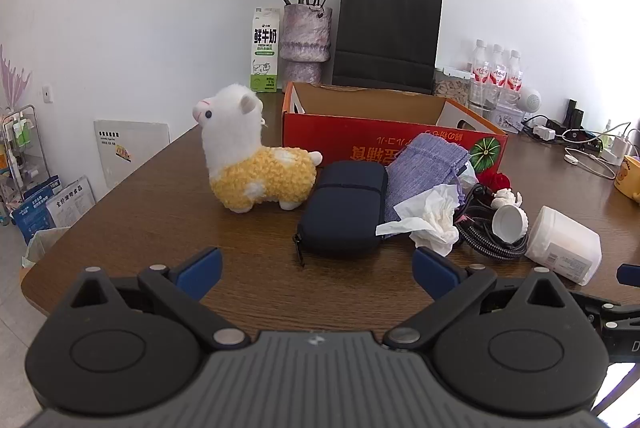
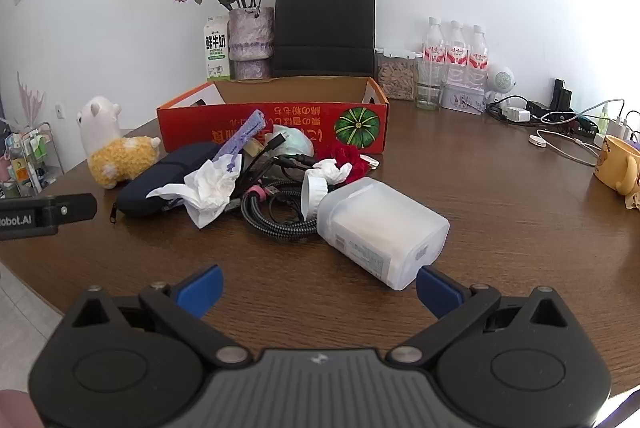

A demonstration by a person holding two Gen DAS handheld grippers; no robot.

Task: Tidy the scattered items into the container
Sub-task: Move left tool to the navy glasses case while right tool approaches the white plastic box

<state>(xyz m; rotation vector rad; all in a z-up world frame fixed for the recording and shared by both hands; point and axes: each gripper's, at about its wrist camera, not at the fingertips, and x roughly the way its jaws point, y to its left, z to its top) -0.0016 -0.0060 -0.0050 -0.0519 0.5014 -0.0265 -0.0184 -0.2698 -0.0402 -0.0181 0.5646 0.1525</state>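
An open red cardboard box (image 1: pixel 384 143) (image 2: pixel 280 123) stands on the brown table. In front of it lie a white-and-yellow alpaca plush (image 1: pixel 256 163) (image 2: pixel 112 151), a dark blue zip case (image 1: pixel 344 211) (image 2: pixel 168 183), a purple cloth pouch (image 1: pixel 428 167) (image 2: pixel 240 135), crumpled tissue (image 1: pixel 428 220) (image 2: pixel 204 191), braided cables (image 1: pixel 492 236) (image 2: pixel 276 216), a red item (image 2: pixel 348 157) and a white plastic jar (image 1: pixel 564 244) (image 2: pixel 380 228) on its side with its lid (image 2: pixel 314 193) off. My left gripper (image 1: pixel 316 272) is open and empty, short of the case. My right gripper (image 2: pixel 318 286) is open and empty, just before the jar.
Along the back wall stand a vase of dried roses (image 1: pixel 306 35), a milk carton (image 1: pixel 265 49), a black paper bag (image 1: pixel 388 35), water bottles (image 2: pixel 456 51) and chargers with cords (image 2: pixel 560 123). A yellow mug (image 2: pixel 618 163) sits at the right. The table's edge curves near the left.
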